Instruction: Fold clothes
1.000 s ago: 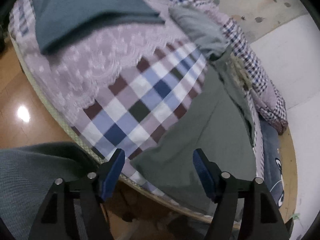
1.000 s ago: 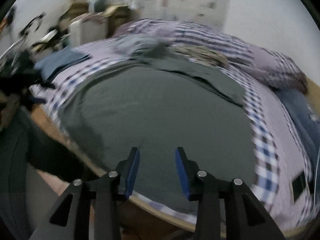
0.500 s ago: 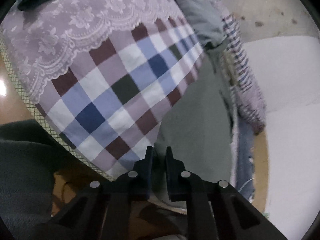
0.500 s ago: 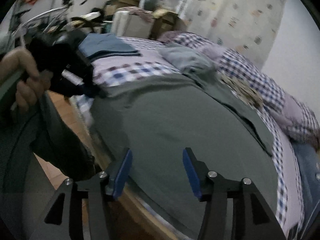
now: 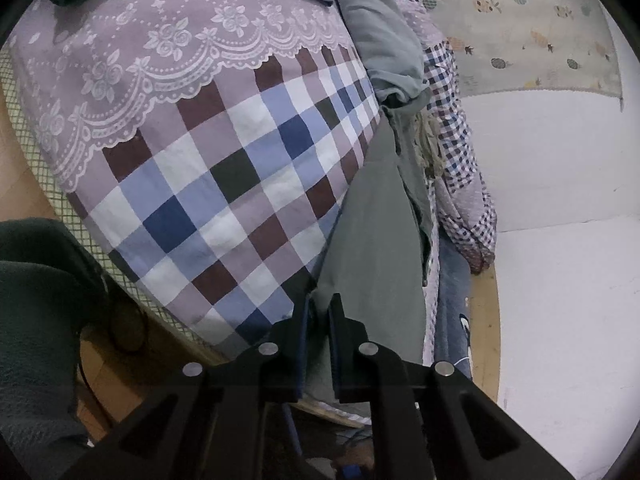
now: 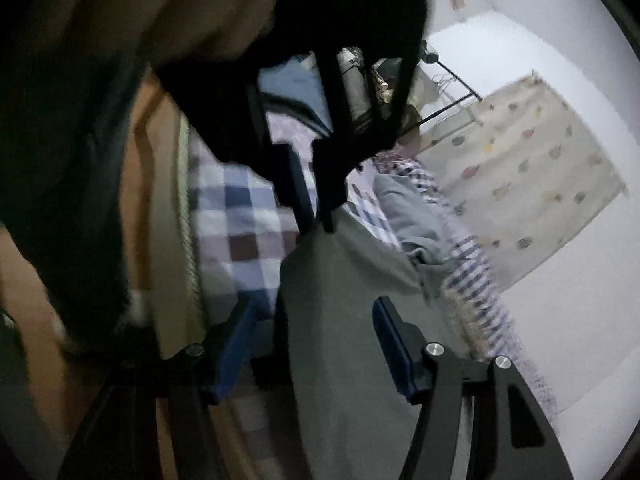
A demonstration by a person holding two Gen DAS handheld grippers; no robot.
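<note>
Beyond my fingers stretches the bed point(image 5: 224, 184), its checked and lace cover filling most of the left wrist view, with a wall hanging point(image 5: 520, 28) on the far wall past it. Across that cover, from my fingertips away toward the pillows, lies the grey-green garment point(image 5: 376, 248) I am folding. A second ago my left gripper point(image 5: 320, 312) was spread wide above the near corner of that cloth; now its two fingers are pressed together on the corner, pinching it right at the bed's edge. My right gripper point(image 6: 314, 344) was hovering over the middle of the cloth; it has swung round, and the pinched corner and the left gripper now hang straight ahead of it. Its fingers are spread, with cloth between them but not gripped. I judge one corner secured, so the fold can begin once the right closes.
</note>
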